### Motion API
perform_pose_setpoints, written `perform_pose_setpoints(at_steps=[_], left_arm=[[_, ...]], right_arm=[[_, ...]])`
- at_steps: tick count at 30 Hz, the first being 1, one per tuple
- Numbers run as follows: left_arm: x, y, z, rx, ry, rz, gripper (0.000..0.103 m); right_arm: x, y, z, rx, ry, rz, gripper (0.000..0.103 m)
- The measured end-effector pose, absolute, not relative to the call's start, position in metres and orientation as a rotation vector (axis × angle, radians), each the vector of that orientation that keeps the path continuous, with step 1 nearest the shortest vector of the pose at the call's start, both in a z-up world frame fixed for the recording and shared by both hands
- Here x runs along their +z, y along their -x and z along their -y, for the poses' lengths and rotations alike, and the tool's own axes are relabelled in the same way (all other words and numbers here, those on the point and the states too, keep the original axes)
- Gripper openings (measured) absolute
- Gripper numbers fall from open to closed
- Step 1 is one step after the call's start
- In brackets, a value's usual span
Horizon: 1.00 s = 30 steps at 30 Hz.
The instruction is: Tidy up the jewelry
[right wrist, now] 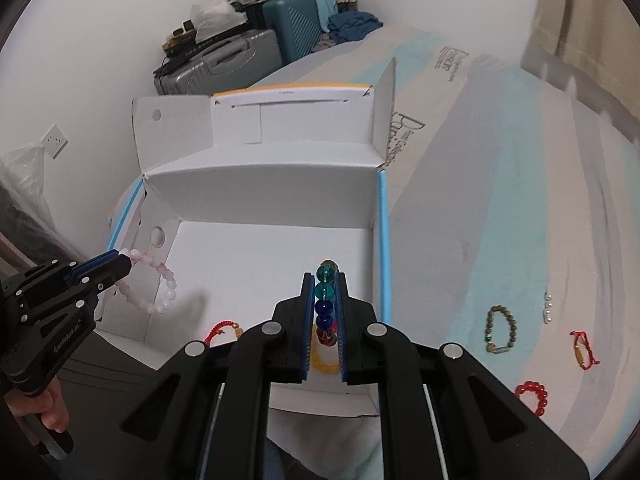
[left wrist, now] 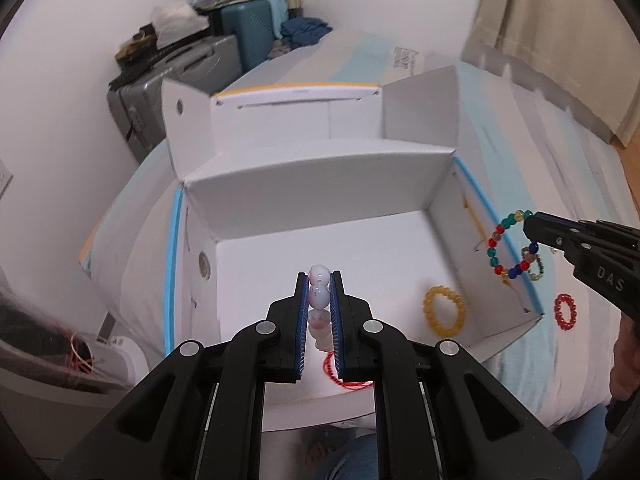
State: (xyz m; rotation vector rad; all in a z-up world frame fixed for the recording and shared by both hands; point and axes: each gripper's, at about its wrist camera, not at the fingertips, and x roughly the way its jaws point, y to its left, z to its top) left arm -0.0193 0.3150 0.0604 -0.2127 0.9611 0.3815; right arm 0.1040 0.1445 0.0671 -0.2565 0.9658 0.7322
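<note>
In the left wrist view my left gripper [left wrist: 319,277] is shut on a pink-white bead bracelet [left wrist: 320,298] above the open white box [left wrist: 320,200]. The right wrist view shows that bracelet [right wrist: 160,296] hanging from the left gripper [right wrist: 126,260] over the box's left side. My right gripper [right wrist: 325,277] is shut on a multicoloured bead bracelet [right wrist: 325,292] above the box [right wrist: 260,196], near its right wall. From the left wrist, that bracelet [left wrist: 500,248] dangles from the right gripper [left wrist: 530,222]. A yellow bracelet [left wrist: 444,312] and a red cord bracelet [right wrist: 222,330] lie inside the box.
On the bed to the right of the box lie a brown bead bracelet [right wrist: 500,330], white pearls [right wrist: 548,306], a red cord bracelet [right wrist: 584,350] and a red bead bracelet [right wrist: 534,396]. Suitcases [right wrist: 224,56] are stacked against the far wall. A hand [right wrist: 48,412] holds the left gripper's handle.
</note>
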Motion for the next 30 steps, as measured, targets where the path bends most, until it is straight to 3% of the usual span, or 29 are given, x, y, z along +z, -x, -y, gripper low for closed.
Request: perform_pose_setpoints(at_steps=[30], left_arm=[[-0.028, 0.026, -0.353, 0.416, 0.305, -1.097, 0.010]], right_arm=[[-0.032, -0.106, -0.186, 0.712, 0.344, -1.128, 0.009]])
